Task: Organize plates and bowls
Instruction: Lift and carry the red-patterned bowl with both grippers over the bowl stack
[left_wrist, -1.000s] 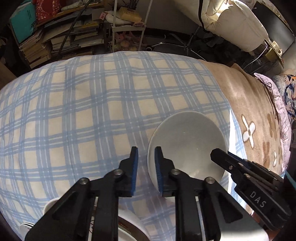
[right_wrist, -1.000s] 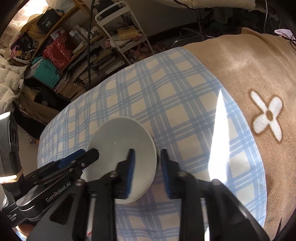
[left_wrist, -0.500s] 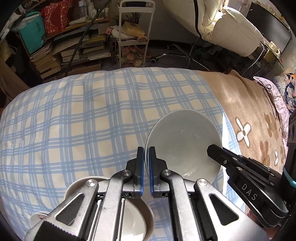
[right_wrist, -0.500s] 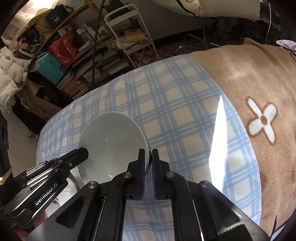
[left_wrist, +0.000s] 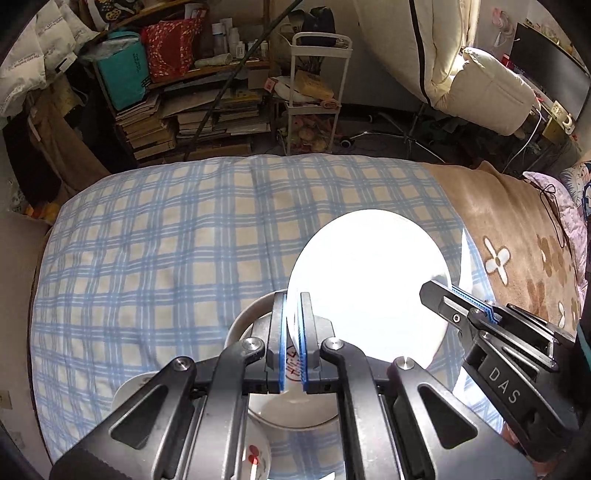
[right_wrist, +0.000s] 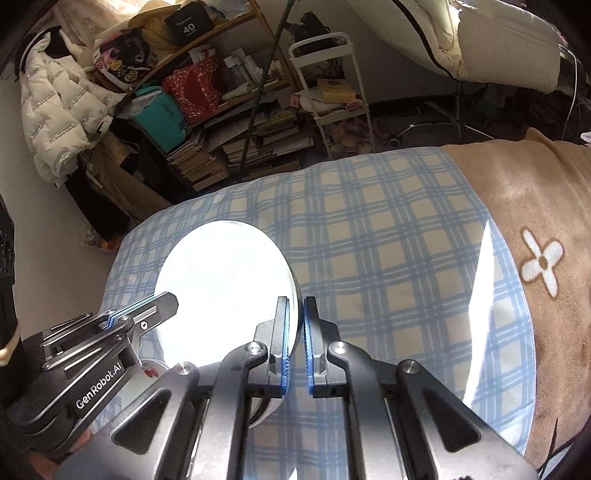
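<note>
Above the blue-checked bed cover (left_wrist: 155, 258), your left tool (left_wrist: 291, 332) and right tool (right_wrist: 298, 332) each clamp opposite rims of the round white plate (left_wrist: 369, 280).

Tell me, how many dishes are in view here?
3: a white plate gripped at two opposite edges above the bed; a bowl just beneath it; a cherry-printed dish beside that bowl, nearer the camera. More may be hidden.

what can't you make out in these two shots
- Plate surface: blown out white by sunlight in both wrist views.
- Bowls beneath: covered by the left claw, cut by the bottom edge.
- Right claw grip depth on the rim: hidden by the fingers.
</note>
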